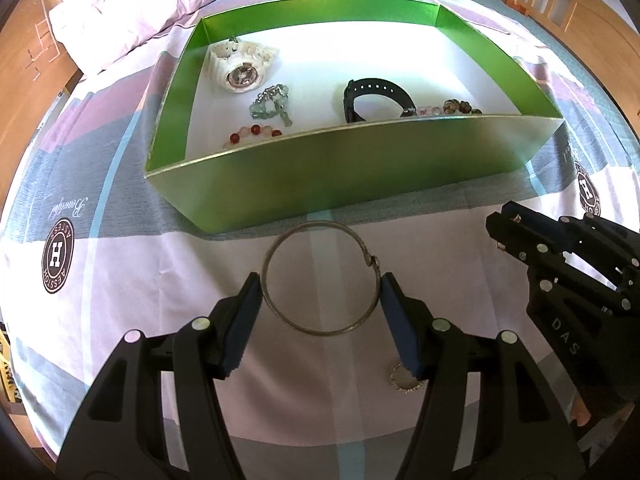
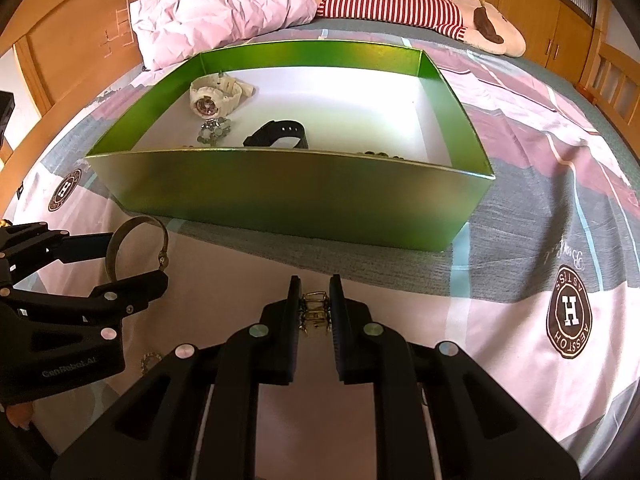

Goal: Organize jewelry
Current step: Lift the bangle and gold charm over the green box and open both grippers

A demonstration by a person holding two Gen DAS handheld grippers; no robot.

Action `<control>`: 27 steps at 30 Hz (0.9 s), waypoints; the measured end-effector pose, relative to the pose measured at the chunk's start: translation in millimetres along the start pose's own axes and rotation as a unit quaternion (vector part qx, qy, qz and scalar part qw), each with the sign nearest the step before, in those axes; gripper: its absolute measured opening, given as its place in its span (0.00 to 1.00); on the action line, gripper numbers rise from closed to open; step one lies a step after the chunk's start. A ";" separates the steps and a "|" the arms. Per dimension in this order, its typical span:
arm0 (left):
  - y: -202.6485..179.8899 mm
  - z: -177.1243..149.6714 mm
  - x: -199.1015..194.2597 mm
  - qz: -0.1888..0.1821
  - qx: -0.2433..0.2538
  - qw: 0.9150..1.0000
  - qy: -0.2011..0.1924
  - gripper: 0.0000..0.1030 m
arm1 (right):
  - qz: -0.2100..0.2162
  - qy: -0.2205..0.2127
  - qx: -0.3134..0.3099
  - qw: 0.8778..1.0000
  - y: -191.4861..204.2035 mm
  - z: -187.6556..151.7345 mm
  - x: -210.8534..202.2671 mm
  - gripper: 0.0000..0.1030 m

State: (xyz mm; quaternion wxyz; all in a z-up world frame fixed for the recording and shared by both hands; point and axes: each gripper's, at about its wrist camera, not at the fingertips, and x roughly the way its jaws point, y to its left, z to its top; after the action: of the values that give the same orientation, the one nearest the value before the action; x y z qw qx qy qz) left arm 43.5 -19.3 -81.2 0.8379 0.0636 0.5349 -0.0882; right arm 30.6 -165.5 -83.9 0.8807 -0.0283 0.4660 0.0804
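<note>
- Left gripper [image 1: 320, 300]: fingers set wide, one pad on each side of a thin metal bangle [image 1: 320, 278] and touching its rim — bangle gripped across its width, near the green box [image 1: 340, 176].
- Right gripper [image 2: 315, 312]: fingers narrow, clamped on a small gold-coloured wire piece [image 2: 315, 312]; exact kind of jewelry too small to tell.
- Green box sits on the patterned bedsheet [image 1: 120, 264], open top, white floor.
- Inside the box: white watch [image 1: 240, 66] at the far left, green bead cluster [image 1: 272, 104] just beside it, red-and-pink bead bracelet [image 1: 252, 136] against the near wall, black watch [image 1: 374, 98] mid-floor, brown-and-pink bead bracelet [image 1: 452, 109] to its right.
- On the sheet under the left gripper's right finger — a small round ornament [image 1: 404, 380], partly hidden.
- Pillow [image 2: 224, 8] lies beyond the box.
</note>
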 end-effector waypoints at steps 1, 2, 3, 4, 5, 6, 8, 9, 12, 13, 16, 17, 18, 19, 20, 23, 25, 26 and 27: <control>-0.6 0.1 0.4 0.001 0.001 1.000 0.001 0.60 | 0.000 0.001 -0.001 1.000 0.2 -0.1 -0.1 0.14; -0.6 0.1 0.9 0.001 0.002 1.000 0.001 0.60 | 0.000 0.001 -0.002 1.000 0.3 0.2 0.2 0.14; -1.2 -0.1 0.9 0.001 0.003 1.000 0.001 0.60 | -0.001 0.002 -0.002 1.000 0.4 0.1 0.1 0.14; -1.3 -0.2 0.7 0.001 0.003 1.000 0.001 0.60 | -0.001 0.002 -0.002 1.000 0.5 0.3 0.2 0.14; -1.6 -0.3 0.7 0.002 0.003 1.000 0.001 0.60 | -0.001 0.003 -0.002 1.000 0.5 0.3 0.5 0.14; -1.5 -0.3 0.9 0.002 0.002 1.000 0.001 0.60 | -0.002 0.003 -0.002 1.000 0.5 0.2 0.9 0.14; -1.2 0.1 0.9 0.001 0.001 1.000 0.001 0.60 | -0.002 0.004 -0.002 1.000 1.2 0.4 1.8 0.14; -0.8 0.6 0.6 0.001 0.000 1.000 0.000 0.60 | -0.003 0.003 -0.002 1.000 1.6 0.5 1.7 0.14; 1.3 1.4 -3.9 -0.002 -0.005 1.000 -0.008 0.60 | -0.002 -0.002 -0.003 1.000 2.3 1.5 -0.4 0.14; 2.7 2.3 -7.6 -0.002 -0.006 1.000 -0.014 0.60 | -0.002 -0.005 -0.002 1.000 2.1 2.0 -2.2 0.14; 10.0 3.9 -19.5 -0.004 -0.015 0.999 -0.032 0.60 | 0.001 -0.012 0.000 1.000 1.5 3.3 -7.5 0.14; 11.7 4.1 -22.2 -0.006 -0.018 0.999 -0.035 0.60 | 0.002 -0.014 0.000 1.000 1.3 3.8 -9.6 0.14; 13.8 4.0 -25.1 -0.010 -0.022 0.999 -0.038 0.60 | 0.003 -0.015 0.001 1.000 1.3 3.8 -10.9 0.14; 15.2 3.7 -27.3 -0.011 -0.023 0.999 -0.040 0.60 | 0.004 -0.017 0.001 1.000 1.2 4.0 -12.3 0.14; 16.0 3.3 -28.8 -0.011 -0.024 0.999 -0.042 0.60 | 0.005 -0.017 0.001 1.000 1.3 3.7 -13.1 0.14; 18.7 2.3 -33.3 -0.012 -0.025 0.999 -0.045 0.60 | 0.007 -0.019 0.002 1.000 1.4 3.7 -15.8 0.14; 17.9 2.3 -35.5 -0.014 -0.023 0.999 -0.046 0.60 | 0.008 -0.020 0.001 1.000 0.8 2.8 -17.8 0.14; 17.2 2.6 -35.8 -0.014 -0.022 0.999 -0.047 0.60 | 0.009 -0.020 0.001 1.000 0.9 2.8 -18.4 0.14; 16.3 2.4 -36.3 -0.013 -0.021 0.999 -0.047 0.60 | 0.010 -0.020 0.000 1.000 1.0 2.8 -18.7 0.14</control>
State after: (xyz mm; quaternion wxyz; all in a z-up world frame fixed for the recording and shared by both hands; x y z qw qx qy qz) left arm 34.2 -0.9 -47.1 0.8620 0.0348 0.4974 -0.0912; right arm 22.4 -166.3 -66.8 0.8891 -0.0217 0.4484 0.0894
